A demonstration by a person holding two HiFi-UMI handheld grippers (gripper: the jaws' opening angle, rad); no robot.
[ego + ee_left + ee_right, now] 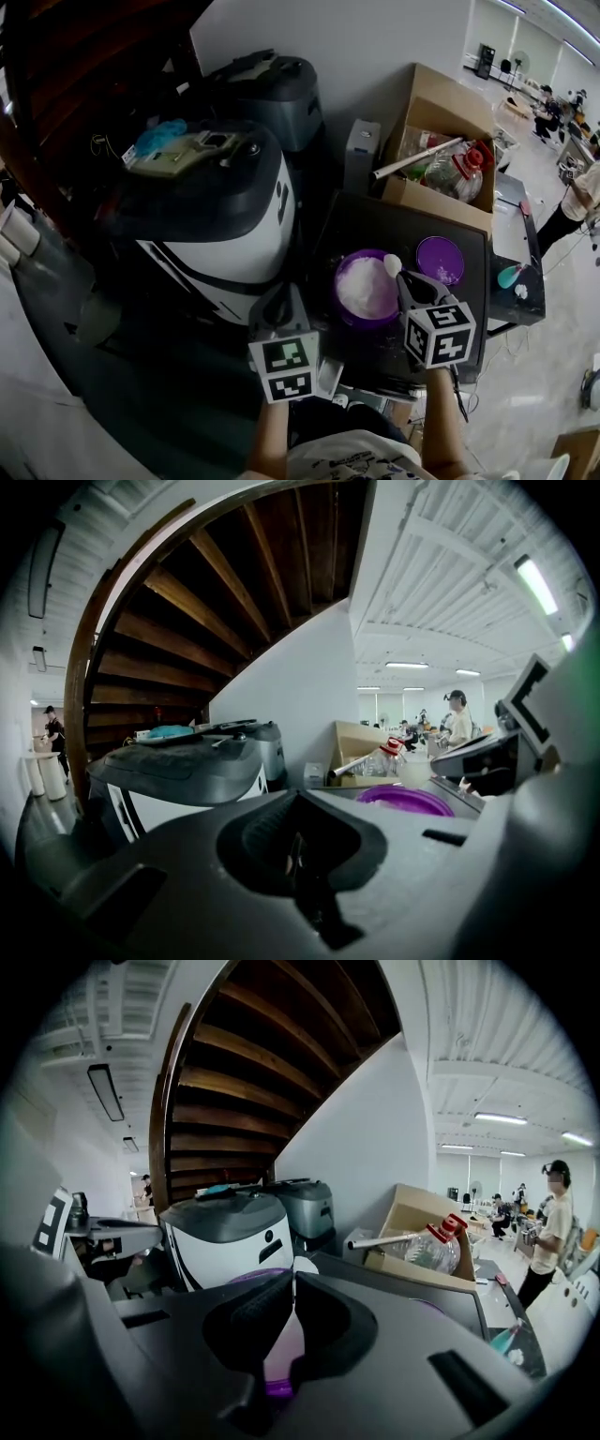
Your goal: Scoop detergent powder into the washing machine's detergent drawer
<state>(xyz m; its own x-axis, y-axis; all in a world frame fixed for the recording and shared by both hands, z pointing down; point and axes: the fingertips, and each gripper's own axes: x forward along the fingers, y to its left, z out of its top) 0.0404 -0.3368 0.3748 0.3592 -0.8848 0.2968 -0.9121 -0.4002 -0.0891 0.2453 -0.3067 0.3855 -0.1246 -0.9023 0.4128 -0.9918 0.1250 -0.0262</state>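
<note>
A purple tub (pixel 364 289) full of white detergent powder stands on a dark table (pixel 375 220), with its purple lid (pixel 439 260) lying to the right. My right gripper (pixel 406 277) hovers at the tub's right rim, shut on a white scoop (pixel 392 265) whose bowl is heaped with powder. In the right gripper view the scoop (pixel 300 1266) pokes up between the jaws of that gripper (pixel 289 1290), with the tub's purple beneath. The white washing machine (pixel 220 220) with a dark top stands to the left. My left gripper (pixel 279 300) (pixel 295 841) sits shut between machine and table, holding nothing visible. No drawer shows clearly.
A cardboard box (pixel 441 122) with a plastic bottle (pixel 455 173) and a long tube stands behind the table. A second grey machine (pixel 267 94) is behind the washer. Blue cloth (pixel 159 136) lies on the washer's top. A person (pixel 553 1232) stands at the right. Wooden stairs curve overhead.
</note>
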